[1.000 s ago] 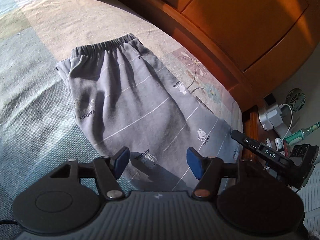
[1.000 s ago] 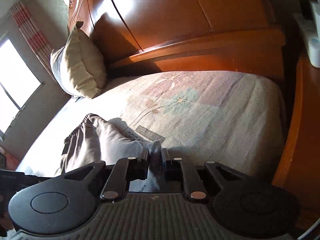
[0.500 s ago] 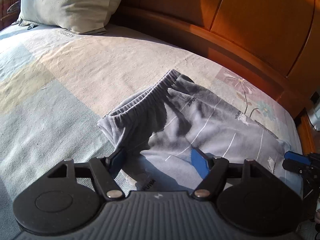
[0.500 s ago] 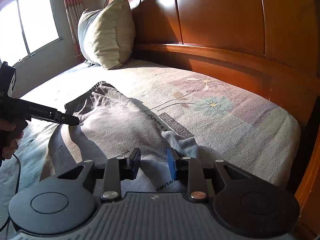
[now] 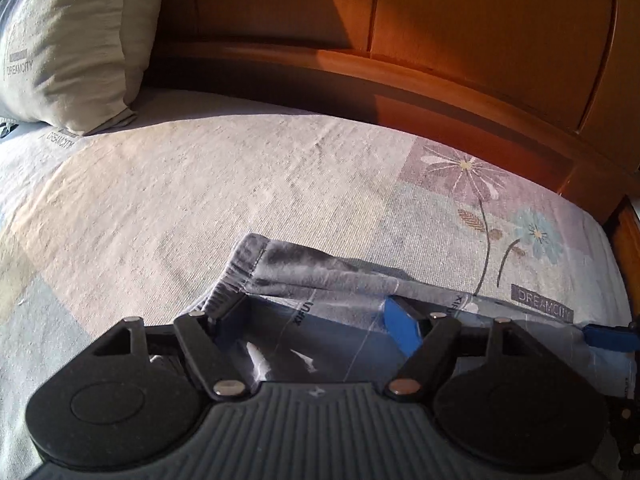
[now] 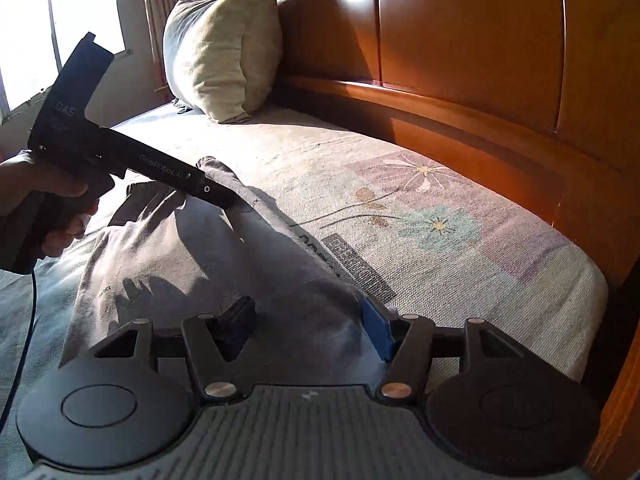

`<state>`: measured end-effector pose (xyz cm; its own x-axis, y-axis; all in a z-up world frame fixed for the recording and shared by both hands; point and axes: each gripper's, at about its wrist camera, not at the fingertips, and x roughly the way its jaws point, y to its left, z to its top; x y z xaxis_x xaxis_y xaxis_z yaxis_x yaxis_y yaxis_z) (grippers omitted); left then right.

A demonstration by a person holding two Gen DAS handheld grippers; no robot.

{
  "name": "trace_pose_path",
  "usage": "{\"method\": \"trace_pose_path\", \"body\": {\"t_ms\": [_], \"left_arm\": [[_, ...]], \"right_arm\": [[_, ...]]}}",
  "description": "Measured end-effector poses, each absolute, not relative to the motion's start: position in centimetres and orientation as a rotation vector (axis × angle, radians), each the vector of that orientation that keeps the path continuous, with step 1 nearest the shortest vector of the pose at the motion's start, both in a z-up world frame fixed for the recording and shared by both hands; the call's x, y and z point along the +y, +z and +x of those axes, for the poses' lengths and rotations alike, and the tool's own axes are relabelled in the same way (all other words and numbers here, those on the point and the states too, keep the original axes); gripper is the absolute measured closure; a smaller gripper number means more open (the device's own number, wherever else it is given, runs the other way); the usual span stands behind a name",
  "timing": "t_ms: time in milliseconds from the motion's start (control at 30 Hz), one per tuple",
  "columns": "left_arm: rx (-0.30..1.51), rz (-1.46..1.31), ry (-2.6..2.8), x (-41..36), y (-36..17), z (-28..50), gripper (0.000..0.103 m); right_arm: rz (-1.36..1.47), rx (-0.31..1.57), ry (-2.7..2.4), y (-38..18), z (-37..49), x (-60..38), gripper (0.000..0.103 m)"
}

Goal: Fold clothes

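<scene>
Grey pants (image 6: 180, 248) with thin white lines lie flat on the bed, folded lengthwise. The elastic waistband (image 5: 240, 268) points toward the pillow. My left gripper (image 5: 316, 322) hovers low over the waistband end, jaws opening, cloth beneath them but not pinched. In the right wrist view a hand (image 6: 48, 208) holds the left gripper (image 6: 228, 200), tip down at the waistband corner. My right gripper (image 6: 308, 324) stands over the leg end, jaws opening, blue pads apart with no cloth pressed between them. One of its blue fingertips (image 5: 608, 338) shows in the left wrist view.
A pale pillow (image 6: 224, 48) leans against the wooden headboard (image 6: 460, 40) at the back. The floral bedsheet (image 5: 240, 184) spreads around the pants. The mattress edge (image 6: 592, 304) drops off at the right beside wooden furniture. A window (image 6: 28, 32) is at the far left.
The right jaws went from shut to wide apart, and the pants' leg end now lies on the bed. The left gripper moved along the pants to the waistband end. Both views rolled level.
</scene>
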<state>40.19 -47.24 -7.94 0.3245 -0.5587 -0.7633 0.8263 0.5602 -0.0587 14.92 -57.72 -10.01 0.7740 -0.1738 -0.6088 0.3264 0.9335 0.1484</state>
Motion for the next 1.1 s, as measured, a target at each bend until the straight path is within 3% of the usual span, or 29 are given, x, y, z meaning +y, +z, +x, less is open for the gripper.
{"method": "trace_pose_path", "body": {"t_ms": [133,267,433,700,867,1100], "left_arm": [[0.828,0.439,-0.936,-45.5,-5.2,38.0,0.027],[0.791,0.543,-0.908,-40.7,-1.5,34.2,0.014],[0.719,0.640,-0.815,-33.6,0.0,28.3,0.003],[0.687,0.589,-0.789,-25.1,-1.5,19.7,0.003],[0.722,0.467,-0.768,-22.3,-2.5,16.6,0.003],[0.717,0.371,-0.707,-20.4,-3.1,14.2,0.003]], "right_arm": [[0.289,0.645,-0.294,-8.2,14.3,-57.5,0.037],[0.282,0.606,-0.188,-5.5,12.7,-54.4,0.029],[0.172,0.756,-0.064,-7.9,12.6,-48.7,0.028],[0.047,0.736,-0.096,-6.9,12.2,-45.0,0.025],[-0.003,0.830,-0.100,-8.7,13.4,-43.7,0.024],[0.109,0.739,-0.252,-7.3,12.2,-51.2,0.017]]}}
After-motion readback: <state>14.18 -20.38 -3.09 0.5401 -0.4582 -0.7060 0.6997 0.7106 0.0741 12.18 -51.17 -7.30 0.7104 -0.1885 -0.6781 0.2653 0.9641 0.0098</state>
